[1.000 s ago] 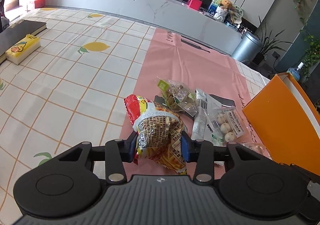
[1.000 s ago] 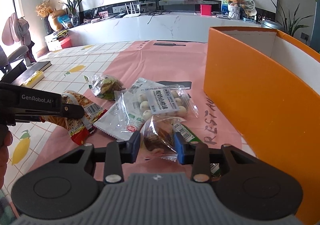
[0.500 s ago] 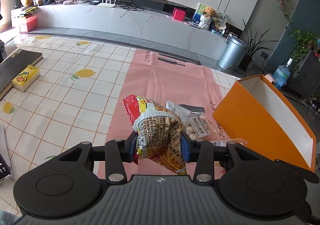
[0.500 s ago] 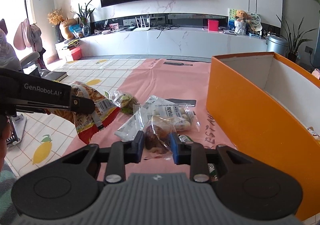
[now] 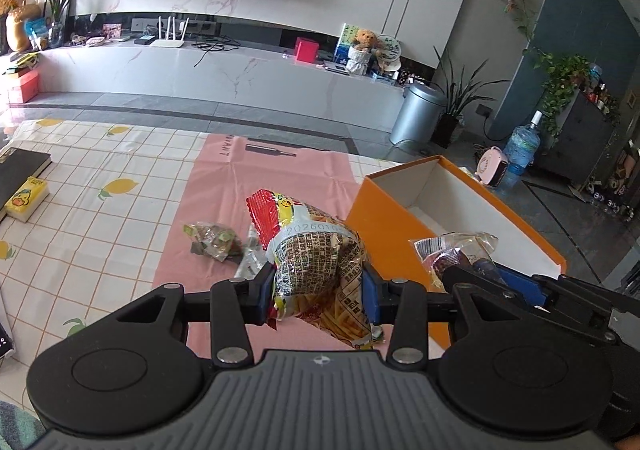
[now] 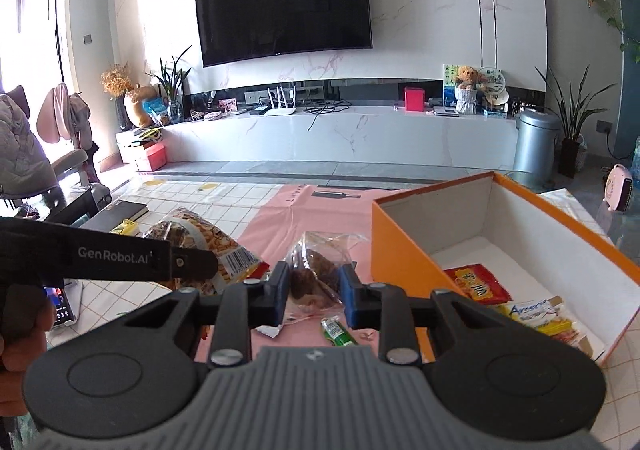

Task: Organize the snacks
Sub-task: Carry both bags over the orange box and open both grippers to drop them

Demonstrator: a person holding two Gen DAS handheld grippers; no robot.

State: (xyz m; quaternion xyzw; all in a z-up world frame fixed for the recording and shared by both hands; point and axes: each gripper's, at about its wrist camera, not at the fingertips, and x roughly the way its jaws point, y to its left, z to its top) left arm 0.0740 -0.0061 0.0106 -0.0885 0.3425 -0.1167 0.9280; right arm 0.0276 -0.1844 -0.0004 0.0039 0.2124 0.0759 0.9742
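Our left gripper (image 5: pixel 318 292) clamps a crinkly red-and-yellow fries bag (image 5: pixel 316 266) between its jaws. Our right gripper (image 6: pixel 313 292) pinches a clear packet of brown snacks (image 6: pixel 314 270), with the open orange cardboard box (image 6: pixel 404 238) just right of its jaws.

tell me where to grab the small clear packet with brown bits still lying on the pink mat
Grip the clear packet across its puffy middle, coming straight down from above. It lies flat on the pink mat, a little apart from the other wrapper, and its crimped ends look too thin to hold. Both grippers are full now, so one must unload first.
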